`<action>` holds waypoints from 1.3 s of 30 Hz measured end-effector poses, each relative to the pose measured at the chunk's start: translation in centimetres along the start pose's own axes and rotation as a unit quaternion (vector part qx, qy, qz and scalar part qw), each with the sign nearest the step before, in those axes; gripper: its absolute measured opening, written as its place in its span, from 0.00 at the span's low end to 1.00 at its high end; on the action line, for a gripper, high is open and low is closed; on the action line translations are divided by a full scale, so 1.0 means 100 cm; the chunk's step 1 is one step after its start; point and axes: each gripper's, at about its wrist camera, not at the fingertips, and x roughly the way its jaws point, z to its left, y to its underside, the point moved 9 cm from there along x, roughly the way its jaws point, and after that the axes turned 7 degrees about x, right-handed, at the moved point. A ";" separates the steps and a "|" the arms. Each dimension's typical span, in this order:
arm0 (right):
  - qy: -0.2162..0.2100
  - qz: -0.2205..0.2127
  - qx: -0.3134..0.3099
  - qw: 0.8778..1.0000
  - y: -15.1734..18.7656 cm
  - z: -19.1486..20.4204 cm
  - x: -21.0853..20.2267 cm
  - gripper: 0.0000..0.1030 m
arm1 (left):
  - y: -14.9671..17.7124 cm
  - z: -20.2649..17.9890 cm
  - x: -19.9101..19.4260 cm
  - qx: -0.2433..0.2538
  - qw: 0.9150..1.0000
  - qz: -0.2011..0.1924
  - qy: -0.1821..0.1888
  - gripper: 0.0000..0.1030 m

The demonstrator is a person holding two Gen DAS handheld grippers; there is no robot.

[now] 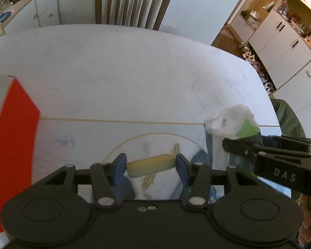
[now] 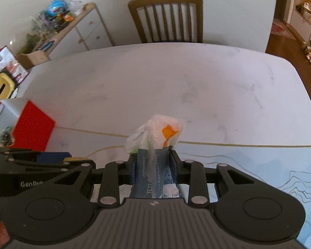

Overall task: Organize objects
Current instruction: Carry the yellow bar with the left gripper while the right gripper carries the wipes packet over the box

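right now the left gripper pinches a yellow bar end to end above the white table, while the right gripper clamps a blue paper packet with a white plastic bag poking out, beside the red box.

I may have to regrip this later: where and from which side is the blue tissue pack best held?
Grip the blue tissue pack across its narrow middle, coming from above along its length, as the right gripper does now. The pack is soft and long, so its flat side faces suit the pads; the loose white plastic bag bunched at its far end would probably slip.
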 end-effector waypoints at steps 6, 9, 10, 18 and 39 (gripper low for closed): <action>-0.009 -0.006 -0.022 1.000 0.010 0.038 -0.023 0.29 | 0.004 0.016 -0.038 0.012 1.000 -0.021 0.008 0.49; -0.014 -0.010 -0.032 0.999 0.016 0.055 -0.034 0.29 | 0.009 0.029 -0.053 0.015 1.000 -0.025 0.003 0.49; -0.015 -0.011 -0.035 0.999 0.018 0.062 -0.037 0.29 | 0.010 0.034 -0.057 0.014 1.000 -0.024 0.003 0.49; -0.024 -0.017 -0.065 0.997 0.032 0.124 -0.048 0.29 | 0.017 0.083 -0.090 -0.002 1.000 -0.030 0.006 0.49; -0.063 -0.023 -0.095 0.993 0.048 0.307 -0.005 0.29 | 0.034 0.261 -0.128 -0.032 0.998 -0.030 -0.049 0.49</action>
